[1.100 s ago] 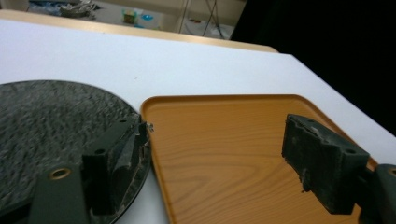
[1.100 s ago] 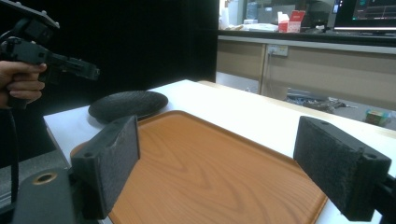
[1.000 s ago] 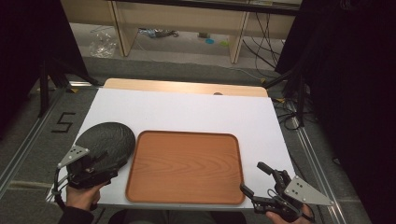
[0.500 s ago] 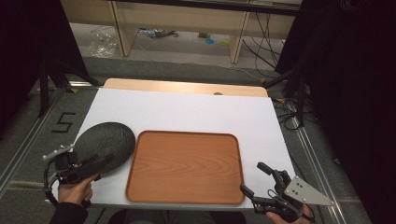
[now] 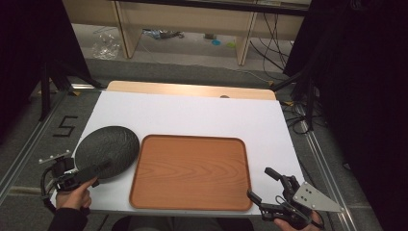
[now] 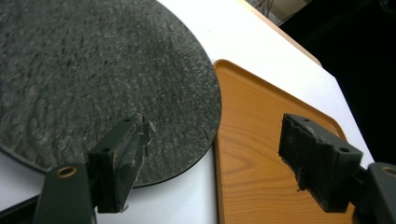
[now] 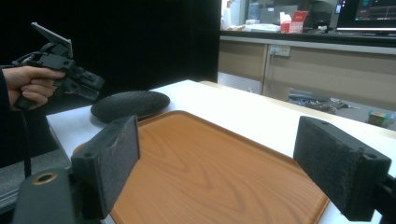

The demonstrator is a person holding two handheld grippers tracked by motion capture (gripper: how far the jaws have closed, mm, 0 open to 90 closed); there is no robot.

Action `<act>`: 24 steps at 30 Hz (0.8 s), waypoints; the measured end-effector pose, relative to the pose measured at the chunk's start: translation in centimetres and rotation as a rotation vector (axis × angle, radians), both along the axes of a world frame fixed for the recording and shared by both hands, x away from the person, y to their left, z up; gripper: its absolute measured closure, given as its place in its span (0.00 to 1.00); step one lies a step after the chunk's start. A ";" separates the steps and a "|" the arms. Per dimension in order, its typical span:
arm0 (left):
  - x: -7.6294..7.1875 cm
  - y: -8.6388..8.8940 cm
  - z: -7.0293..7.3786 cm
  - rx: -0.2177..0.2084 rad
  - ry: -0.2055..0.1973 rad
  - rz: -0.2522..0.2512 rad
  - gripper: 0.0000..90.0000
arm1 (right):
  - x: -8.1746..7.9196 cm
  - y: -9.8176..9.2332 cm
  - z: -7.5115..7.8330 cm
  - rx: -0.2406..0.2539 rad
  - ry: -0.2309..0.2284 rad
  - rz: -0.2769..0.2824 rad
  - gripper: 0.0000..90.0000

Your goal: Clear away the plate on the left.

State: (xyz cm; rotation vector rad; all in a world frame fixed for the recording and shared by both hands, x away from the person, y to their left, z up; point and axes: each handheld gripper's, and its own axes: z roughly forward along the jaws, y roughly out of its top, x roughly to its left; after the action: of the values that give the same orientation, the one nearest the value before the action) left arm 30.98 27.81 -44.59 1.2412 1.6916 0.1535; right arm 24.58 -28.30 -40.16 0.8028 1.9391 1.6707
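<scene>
Left gripper view: fingers (image 6: 122,158) wide apart

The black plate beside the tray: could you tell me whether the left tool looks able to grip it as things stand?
Probably yes. The left tool is open at the near rim of the black plate, which lies on the white table just left of the wooden tray; nothing stands between them.

Wooden table (image 5: 192,89) carrying white sheet (image 5: 202,118) covering most of top, bare wood strip showing along far edge. Wooden tray (image 5: 191,172) lying flat on sheet, near front edge, centre. Dark round textured plate (image 5: 108,150) sitting on sheet just left of tray, its rim reaching tray's left edge; whether touching, cannot tell.
</scene>
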 end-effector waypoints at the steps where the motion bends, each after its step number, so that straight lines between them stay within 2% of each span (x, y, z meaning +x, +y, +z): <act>1: 0.0 0.1 -0.1 -0.003 0.005 0.004 0.26 | 0.0 0.0 0.0 0.000 -0.002 0.001 0.17; 4: 0.1 0.3 -0.3 -0.011 0.023 0.023 0.26 | 0.0 0.0 0.0 -0.005 -0.002 -0.002 0.17; 12: 0.2 1.5 -1.2 -0.081 0.076 0.061 0.27 | 0.0 0.0 0.0 0.000 0.000 0.005 0.17; 15: 0.2 1.8 -1.4 -0.092 0.089 0.076 0.28 | 0.0 0.0 0.0 -0.004 0.000 0.010 0.17; 17: 0.2 1.9 -1.4 -0.082 0.101 0.090 0.28 | -0.1 0.0 0.0 -0.001 0.005 0.007 0.17; 24: 0.1 2.7 -2.0 -0.122 0.137 0.116 0.28 | 0.0 0.0 0.0 -0.001 0.001 0.008 0.17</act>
State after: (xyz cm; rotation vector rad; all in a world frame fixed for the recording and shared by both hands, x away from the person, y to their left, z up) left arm 31.12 30.48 -46.55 1.0849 1.8633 0.0349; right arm 24.56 -28.30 -40.12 0.7967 1.9458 1.6740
